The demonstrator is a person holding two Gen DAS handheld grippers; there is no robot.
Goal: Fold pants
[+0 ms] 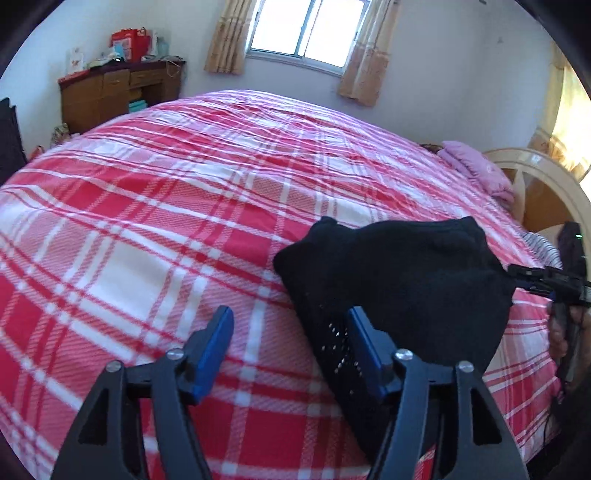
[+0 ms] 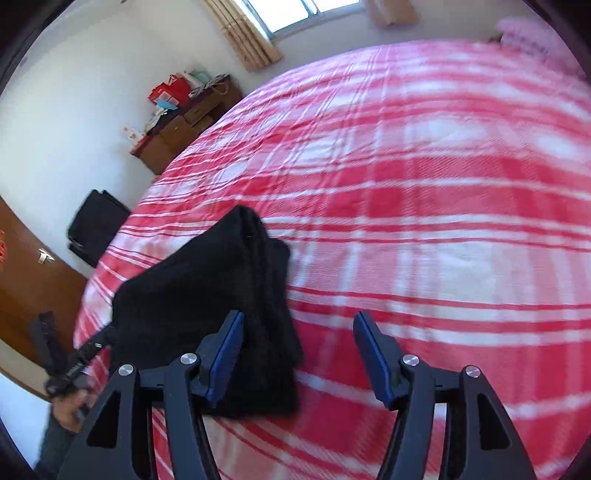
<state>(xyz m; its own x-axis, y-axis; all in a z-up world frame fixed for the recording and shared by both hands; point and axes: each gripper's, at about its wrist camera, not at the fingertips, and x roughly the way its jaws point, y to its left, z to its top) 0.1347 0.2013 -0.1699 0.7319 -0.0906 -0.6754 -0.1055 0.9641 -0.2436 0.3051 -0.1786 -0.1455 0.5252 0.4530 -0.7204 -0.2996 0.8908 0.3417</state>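
Left gripper point(image 1: 291, 332): jaws spread wide, holding nothing; its right blue pad sits at the near left edge of the pants, the other pad over bare blanket, so it looks freed after laying the cloth down.
Right gripper point(image 2: 299, 339): also wide open and empty; its left pad hangs over the right edge of the bundle, the right pad over the blanket.
Black pants point(image 1: 399, 280): a compact, several-layer bundle lying near the front edge of the bed, stacked edges visible in the right wrist view point(image 2: 221, 295); judged as folded or nearly so.
Plaid blanket point(image 1: 166, 206): red, pink and white, covering the bed; a broad flat surface that suits folding.
Pink pillow point(image 1: 476, 170): at the far right, well apart from the pants.
Wooden dresser point(image 1: 122, 92): against the far wall, cluttered with bags and boxes.
Window point(image 1: 310, 29): bright, between tan curtains.
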